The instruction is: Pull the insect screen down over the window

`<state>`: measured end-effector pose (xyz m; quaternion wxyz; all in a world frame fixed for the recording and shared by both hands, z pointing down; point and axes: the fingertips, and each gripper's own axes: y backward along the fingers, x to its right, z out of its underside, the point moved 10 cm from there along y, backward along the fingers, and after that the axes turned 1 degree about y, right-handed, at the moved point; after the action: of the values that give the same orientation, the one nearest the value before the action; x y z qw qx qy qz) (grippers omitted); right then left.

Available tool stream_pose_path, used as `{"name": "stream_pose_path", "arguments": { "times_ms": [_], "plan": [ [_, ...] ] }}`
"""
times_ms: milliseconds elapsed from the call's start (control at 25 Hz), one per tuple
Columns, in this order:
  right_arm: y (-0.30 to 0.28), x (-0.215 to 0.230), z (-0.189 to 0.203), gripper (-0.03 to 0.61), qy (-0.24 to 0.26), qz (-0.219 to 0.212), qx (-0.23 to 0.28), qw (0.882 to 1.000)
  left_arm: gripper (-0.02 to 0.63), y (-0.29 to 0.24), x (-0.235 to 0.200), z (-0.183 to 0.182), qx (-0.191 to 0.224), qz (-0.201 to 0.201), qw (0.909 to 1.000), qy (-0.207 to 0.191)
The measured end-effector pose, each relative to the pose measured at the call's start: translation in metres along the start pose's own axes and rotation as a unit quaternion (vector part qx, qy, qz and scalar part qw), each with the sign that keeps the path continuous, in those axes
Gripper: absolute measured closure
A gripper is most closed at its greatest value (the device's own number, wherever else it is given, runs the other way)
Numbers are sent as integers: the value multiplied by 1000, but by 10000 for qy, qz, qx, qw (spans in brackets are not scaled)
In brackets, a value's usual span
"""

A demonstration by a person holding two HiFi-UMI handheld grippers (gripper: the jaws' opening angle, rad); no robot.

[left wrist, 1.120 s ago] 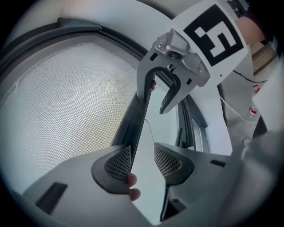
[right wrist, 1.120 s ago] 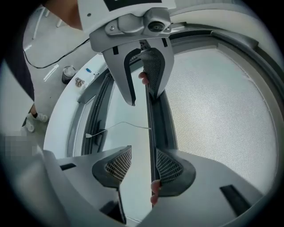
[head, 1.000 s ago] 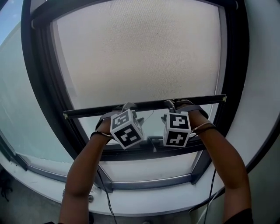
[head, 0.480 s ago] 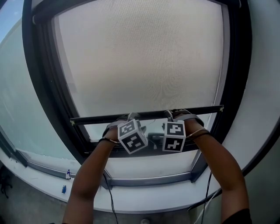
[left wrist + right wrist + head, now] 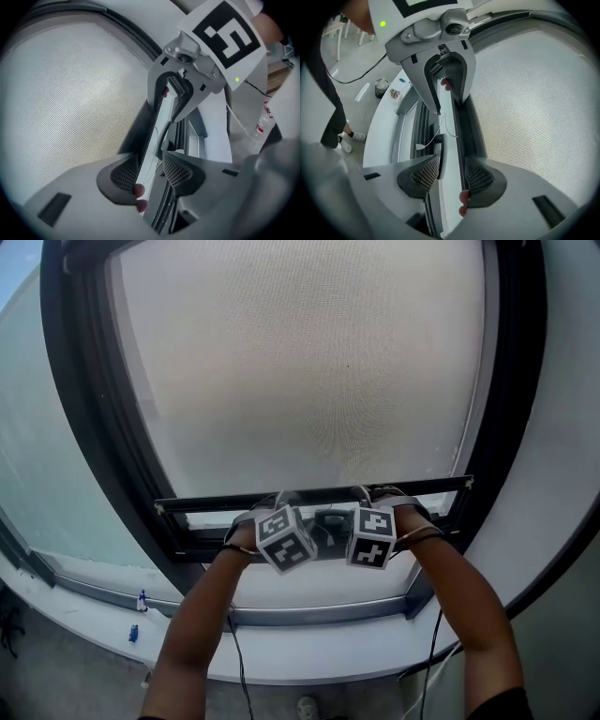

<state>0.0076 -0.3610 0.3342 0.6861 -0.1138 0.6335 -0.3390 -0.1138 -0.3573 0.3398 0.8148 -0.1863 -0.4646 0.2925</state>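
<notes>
The pale mesh insect screen (image 5: 309, 381) covers most of the window. Its dark bottom bar (image 5: 206, 504) runs across just above the lower frame. My left gripper (image 5: 279, 498) and right gripper (image 5: 367, 492) hold this bar side by side near its middle, marker cubes facing me. In the left gripper view the bar (image 5: 157, 117) passes between the left gripper (image 5: 147, 171) jaws, with the right gripper (image 5: 176, 93) further along. The right gripper view shows the right gripper (image 5: 452, 176) clamped over the bar (image 5: 451, 136), the left gripper (image 5: 447, 79) beyond. Fingertips of the person's hands show beside the pads.
A dark window frame (image 5: 84, 427) surrounds the screen, with a grey lower rail (image 5: 319, 613) and a white sill (image 5: 94, 610) below. A window handle (image 5: 328, 521) sits between the cubes. Cables (image 5: 234, 652) hang under the arms. Small blue items (image 5: 134, 632) lie on the sill.
Both grippers have moved down with the bar. The screen now reaches lower, and the strip of bare glass under the bar has narrowed.
</notes>
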Motion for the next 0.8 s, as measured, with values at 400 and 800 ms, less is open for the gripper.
{"name": "stream_pose_path", "arguments": {
  "times_ms": [400,800],
  "plan": [
    [-19,-20,5,402,-44,-179,-2,9998,449,-19,17,14,-132,108,9998,89],
    [-38,-44,15,402,-151,25,112,9998,449,-41,37,24,-272,-87,9996,-35]
  ]
}}
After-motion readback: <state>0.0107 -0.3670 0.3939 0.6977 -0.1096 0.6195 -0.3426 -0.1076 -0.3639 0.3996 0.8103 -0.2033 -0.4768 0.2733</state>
